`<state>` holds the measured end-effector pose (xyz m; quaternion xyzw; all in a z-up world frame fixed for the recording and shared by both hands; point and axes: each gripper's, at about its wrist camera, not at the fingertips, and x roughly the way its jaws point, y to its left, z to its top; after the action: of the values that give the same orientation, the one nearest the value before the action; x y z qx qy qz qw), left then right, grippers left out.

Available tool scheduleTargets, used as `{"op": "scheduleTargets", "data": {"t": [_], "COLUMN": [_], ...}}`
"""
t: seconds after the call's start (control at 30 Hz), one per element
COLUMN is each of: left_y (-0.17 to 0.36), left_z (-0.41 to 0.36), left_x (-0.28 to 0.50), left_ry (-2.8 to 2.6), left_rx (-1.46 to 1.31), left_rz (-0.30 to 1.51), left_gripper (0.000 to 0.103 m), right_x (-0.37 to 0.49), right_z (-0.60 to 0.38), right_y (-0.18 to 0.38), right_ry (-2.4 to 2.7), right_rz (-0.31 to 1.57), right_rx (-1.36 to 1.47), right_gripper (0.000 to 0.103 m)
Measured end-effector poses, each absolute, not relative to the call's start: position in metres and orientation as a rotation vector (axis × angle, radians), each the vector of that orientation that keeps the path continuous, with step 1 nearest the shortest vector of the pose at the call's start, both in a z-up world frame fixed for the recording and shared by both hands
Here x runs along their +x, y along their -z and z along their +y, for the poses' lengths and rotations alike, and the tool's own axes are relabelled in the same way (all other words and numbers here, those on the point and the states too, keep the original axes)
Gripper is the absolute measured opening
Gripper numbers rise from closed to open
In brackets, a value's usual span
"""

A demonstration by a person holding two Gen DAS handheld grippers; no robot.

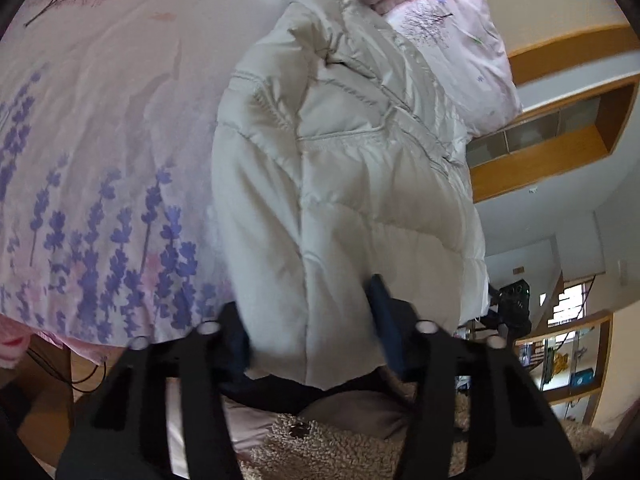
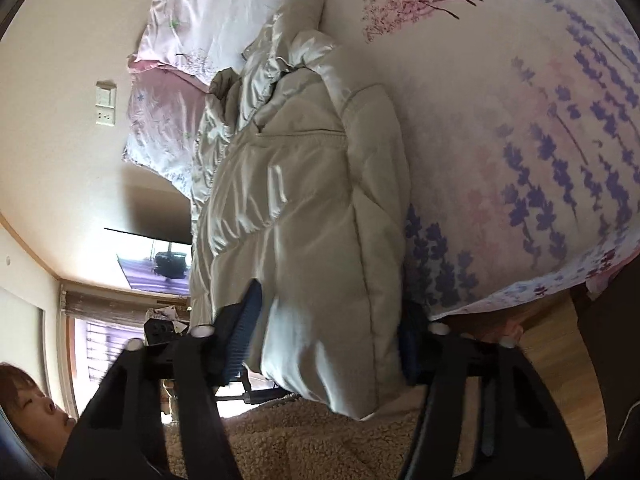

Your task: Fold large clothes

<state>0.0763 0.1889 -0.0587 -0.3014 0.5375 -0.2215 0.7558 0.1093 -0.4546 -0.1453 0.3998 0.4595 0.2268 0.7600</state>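
Observation:
A cream puffer jacket (image 1: 340, 168) lies lengthwise on a bed with a pink and lavender flower sheet (image 1: 100, 140). My left gripper (image 1: 310, 320) is shut on the jacket's near end, with thick padded cloth bunched between its blue pads. In the right wrist view the jacket (image 2: 312, 208) also fills the middle. My right gripper (image 2: 328, 344) is shut on the near hem of the jacket, its left pad (image 2: 244, 328) pressed against the cloth and its right pad mostly hidden behind the fold.
Pink flowered pillows (image 1: 452, 40) lie at the head of the bed beyond the jacket. A wooden shelf unit (image 1: 560, 128) stands on the right. A beige fleece sleeve (image 2: 304, 440) and the person's face (image 2: 36, 404) are close below. The bed edge (image 2: 520, 300) runs nearby.

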Motion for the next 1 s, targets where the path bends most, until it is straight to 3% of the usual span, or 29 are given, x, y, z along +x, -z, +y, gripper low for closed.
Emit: {"op": "scheduleTargets", "data": {"t": [0.1, 0.27, 0.5, 1.0], "left_y": [0.056, 0.044, 0.012, -0.075], "left_z": [0.189, 0.187, 0.194, 0.197], "left_x": [0.076, 0.08, 0.087, 0.146], "left_ry": [0.475, 0.461, 0.46, 0.395], "left_rx": [-0.653, -0.622, -0.611, -0.539], "left_rz": [1.163, 1.131, 1.013, 0.709], "left_gripper": [0.029, 0.018, 0.014, 0.013], "right_x": [0.109, 0.106, 0.102, 0.142], "right_z": [-0.452, -0.449, -0.441, -0.416], "right_y": [0.143, 0.124, 0.08, -0.021], "right_ry": [-0.474, -0.456, -0.445, -0.396], "right_rz": [0.994, 0.922, 0.753, 0.396], "right_rx": [0.859, 0.833, 0.786, 0.638], "right_gripper": [0.029, 0.02, 0.013, 0.012]}}
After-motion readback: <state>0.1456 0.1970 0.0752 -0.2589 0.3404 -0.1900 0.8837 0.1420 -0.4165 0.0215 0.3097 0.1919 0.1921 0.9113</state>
